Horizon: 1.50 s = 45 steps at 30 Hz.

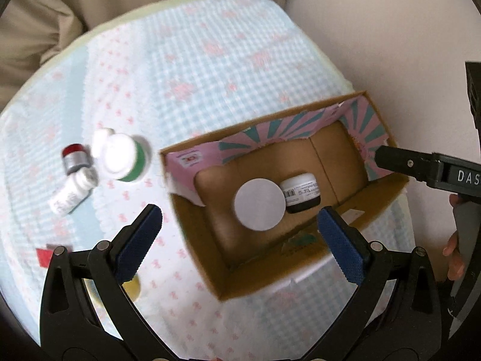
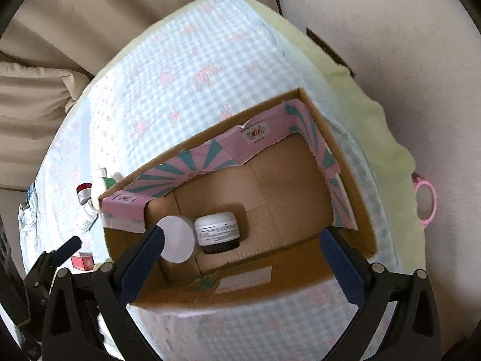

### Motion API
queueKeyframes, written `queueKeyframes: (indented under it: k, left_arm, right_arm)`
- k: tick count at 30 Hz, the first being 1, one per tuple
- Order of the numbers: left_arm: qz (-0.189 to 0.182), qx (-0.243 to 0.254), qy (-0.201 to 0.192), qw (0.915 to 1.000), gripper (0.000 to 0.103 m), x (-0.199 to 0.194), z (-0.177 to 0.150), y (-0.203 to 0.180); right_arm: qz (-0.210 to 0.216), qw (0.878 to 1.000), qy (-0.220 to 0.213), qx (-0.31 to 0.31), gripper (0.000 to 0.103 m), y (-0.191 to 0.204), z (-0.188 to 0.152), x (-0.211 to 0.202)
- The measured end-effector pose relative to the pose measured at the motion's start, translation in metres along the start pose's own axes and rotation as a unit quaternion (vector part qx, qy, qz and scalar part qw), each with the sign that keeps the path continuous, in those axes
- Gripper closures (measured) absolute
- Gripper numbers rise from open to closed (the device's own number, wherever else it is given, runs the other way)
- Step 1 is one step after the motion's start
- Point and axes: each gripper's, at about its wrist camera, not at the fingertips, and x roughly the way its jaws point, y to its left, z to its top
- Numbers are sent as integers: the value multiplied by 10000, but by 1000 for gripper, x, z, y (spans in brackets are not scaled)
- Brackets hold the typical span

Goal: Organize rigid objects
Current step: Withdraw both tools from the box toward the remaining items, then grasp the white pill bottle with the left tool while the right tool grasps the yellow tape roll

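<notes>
Home setting, likely a living room or bedroom. A small table wears a soft blue-checked cloth (image 1: 186,69) with pink bows; beige upholstered cushions (image 2: 39,90) crowd close behind it. Pink hand mirror (image 2: 425,200) sits at the table's edge.

Each gripper is built of black plastic arms with triangular cut-outs, joined by round silver pins. The left gripper (image 1: 240,219) and right gripper (image 2: 242,240) are both fitted with ridged blue pads (image 1: 342,246). White letters "DAS" are printed on the right gripper's black body.

Brown box (image 1: 387,192) — pink-teal striped lining
</notes>
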Motion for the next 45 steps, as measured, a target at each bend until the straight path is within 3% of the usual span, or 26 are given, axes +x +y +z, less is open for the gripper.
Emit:
queueKeyframes:
  k: [7,14,19,25,33,41,45]
  left_arm:
    - [17,-16,-487,9988,0,-78,-25,17]
    - [268,-22,-787,9965,0,-142,-65,56]
    - [456,-39,-898,9949,0,-175,-90,103]
    - [308,-70,-945,9950,0,-203,-112,167]
    - [132,233,-1062,9940,0,-222,-126,236]
    - [124,925,-1065,9899,0,-212,-120,288]
    - [158,1142,-868,9895,0,-198,-106,306]
  right_arm:
    - [-81,9983,-451,-357,0,23,-30,-63]
    - [-156,9914,-736,-1068,0,77,-80,-116]
    - [-103,9882,-801,-1299,0,121,-117,-127]
    - [-3,9843,-827,-1559,0,181,-163,-125]
    - [-24,9880,-749,-1350,0,248,-207,-112]
    - [-380,9897,-710,-1181,0,308,-248,-95]
    - [-478,9917,-597,-1035,0,330,-260,-79]
